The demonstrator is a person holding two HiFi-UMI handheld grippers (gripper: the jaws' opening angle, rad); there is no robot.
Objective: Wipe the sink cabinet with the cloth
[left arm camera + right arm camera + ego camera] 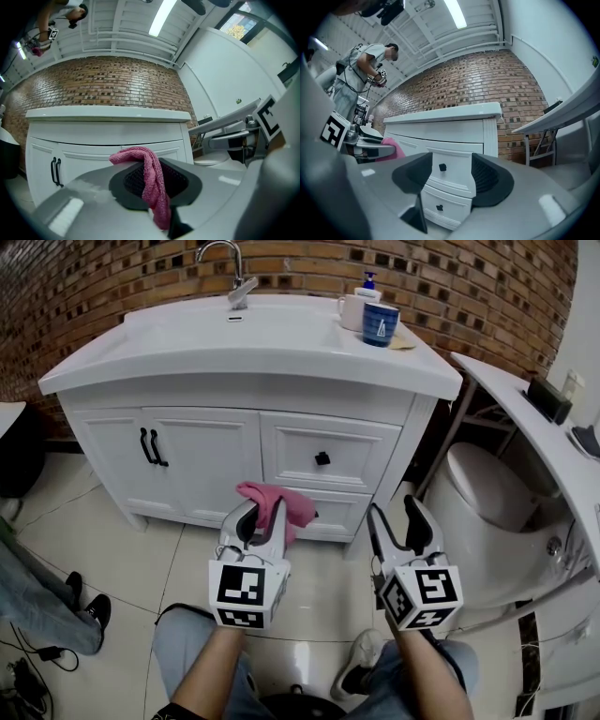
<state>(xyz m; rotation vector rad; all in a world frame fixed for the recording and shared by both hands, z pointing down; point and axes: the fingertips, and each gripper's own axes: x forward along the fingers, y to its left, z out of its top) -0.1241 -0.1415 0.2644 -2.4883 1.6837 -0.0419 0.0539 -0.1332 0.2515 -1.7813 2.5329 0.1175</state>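
The white sink cabinet (202, 451) stands against the brick wall, with two doors at its left and two drawers at its right. My left gripper (262, 514) is shut on a pink cloth (281, 502), held just in front of the lower drawer (330, 512). The cloth (152, 180) drapes out between the jaws in the left gripper view. My right gripper (397, 519) is open and holds nothing, low by the cabinet's right front corner. Both drawer knobs (442, 167) show between its jaws in the right gripper view.
A tap (228, 268), a blue cup (380, 323) and a soap bottle (367, 287) sit on the countertop. A white toilet (487, 507) and a white shelf (525, 427) crowd the right. A person's shoes (86, 601) are on the tiled floor at left.
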